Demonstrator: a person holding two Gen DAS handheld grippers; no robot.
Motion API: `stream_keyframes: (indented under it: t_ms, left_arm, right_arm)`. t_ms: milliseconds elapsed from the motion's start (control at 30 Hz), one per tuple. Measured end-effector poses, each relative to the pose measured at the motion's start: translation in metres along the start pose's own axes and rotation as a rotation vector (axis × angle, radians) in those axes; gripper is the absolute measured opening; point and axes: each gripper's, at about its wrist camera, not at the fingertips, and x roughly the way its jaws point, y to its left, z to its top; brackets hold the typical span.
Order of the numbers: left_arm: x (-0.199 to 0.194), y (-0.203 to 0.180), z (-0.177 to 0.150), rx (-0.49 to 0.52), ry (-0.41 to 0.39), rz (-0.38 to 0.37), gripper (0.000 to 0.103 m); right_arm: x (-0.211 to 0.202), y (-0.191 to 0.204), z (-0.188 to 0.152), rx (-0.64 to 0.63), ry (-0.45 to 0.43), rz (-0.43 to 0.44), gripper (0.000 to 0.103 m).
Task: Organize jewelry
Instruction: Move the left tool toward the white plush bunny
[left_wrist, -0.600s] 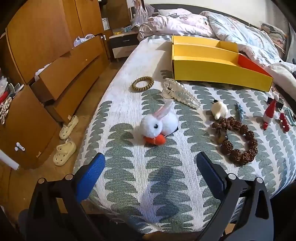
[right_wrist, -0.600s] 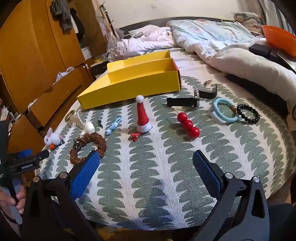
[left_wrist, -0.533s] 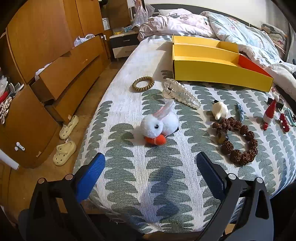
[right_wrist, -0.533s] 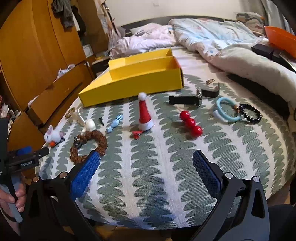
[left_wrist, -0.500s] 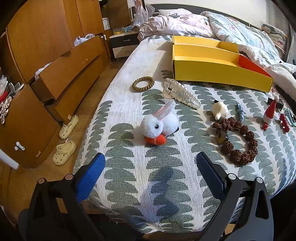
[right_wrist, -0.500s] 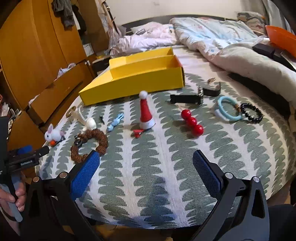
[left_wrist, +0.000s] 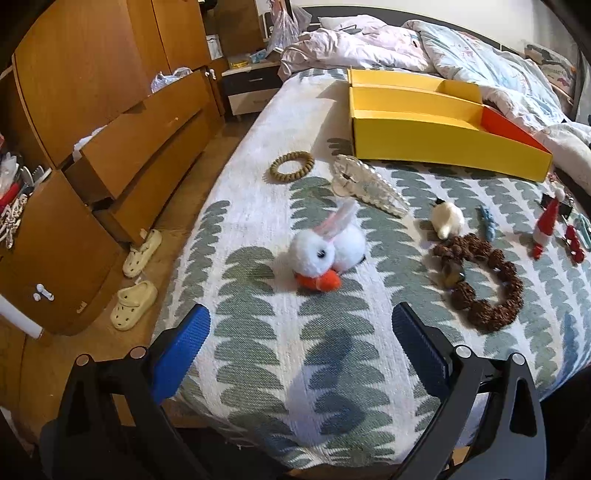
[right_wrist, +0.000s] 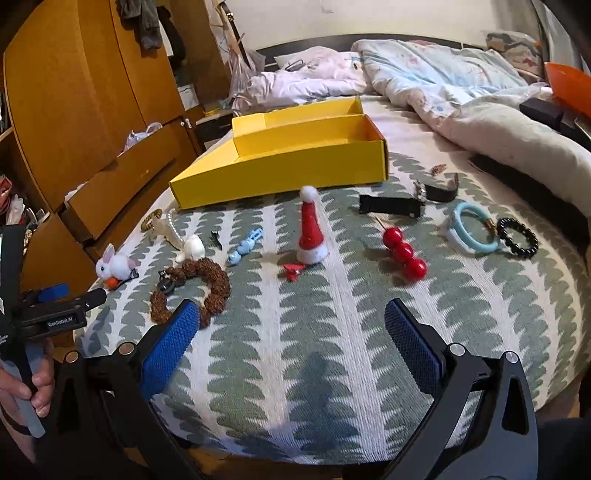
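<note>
Both the left gripper (left_wrist: 301, 345) and the right gripper (right_wrist: 286, 341) hover released and empty over the near edge of the bed (right_wrist: 332, 387), jaws spread wide. The likeliest slip is a pinch catching the soft bedspread along with a small piece, or knocking the round red beads (right_wrist: 403, 254) into rolling. The jewelry lies scattered in front of the empty yellow box (right_wrist: 280, 162): a knobbly brown bracelet (left_wrist: 480, 282), a fluffy white rabbit clip (left_wrist: 327, 251), a blue bangle (right_wrist: 471, 228).
</note>
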Motion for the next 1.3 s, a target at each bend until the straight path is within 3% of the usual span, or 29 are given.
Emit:
stream_keyframes:
  t_ms: [200, 333, 500, 600, 933, 1033, 1133, 1300]
  left_arm:
    - [0.005, 0.009, 0.005, -0.017, 0.004, 0.008, 0.098]
    - [0.006, 0.011, 0.005, -0.026, 0.024, -0.025, 0.097]
    - [0.004, 0.016, 0.009, -0.061, -0.015, -0.076, 0.098]
    - [0.004, 0.015, 0.013, -0.035, -0.038, -0.061, 0.098]
    - [0.023, 0.01, 0.03, 0.026, 0.016, -0.049, 0.098]
    - [0.025, 0.013, 0.034, 0.016, 0.024, -0.08, 0.098]
    - [0.027, 0.014, 0.038, 0.014, 0.033, -0.101, 0.098]
    - [0.032, 0.012, 0.041, 0.025, 0.058, -0.099, 0.098]
  right_arm:
    - [0.013, 0.011, 0.013, -0.041, 0.005, -0.02, 0.1]
    - [0.017, 0.014, 0.013, -0.057, 0.01, -0.038, 0.1]
    - [0.017, 0.015, 0.01, -0.077, 0.01, -0.068, 0.1]
    - [0.023, 0.012, 0.015, -0.061, 0.039, -0.07, 0.1]
    - [0.053, 0.014, 0.047, -0.024, 0.107, -0.067, 0.1]
    - [0.062, 0.018, 0.051, -0.047, 0.112, -0.082, 0.096]
    - [0.073, 0.023, 0.054, -0.065, 0.128, -0.074, 0.083]
    - [0.084, 0.023, 0.052, -0.077, 0.141, -0.089, 0.082]
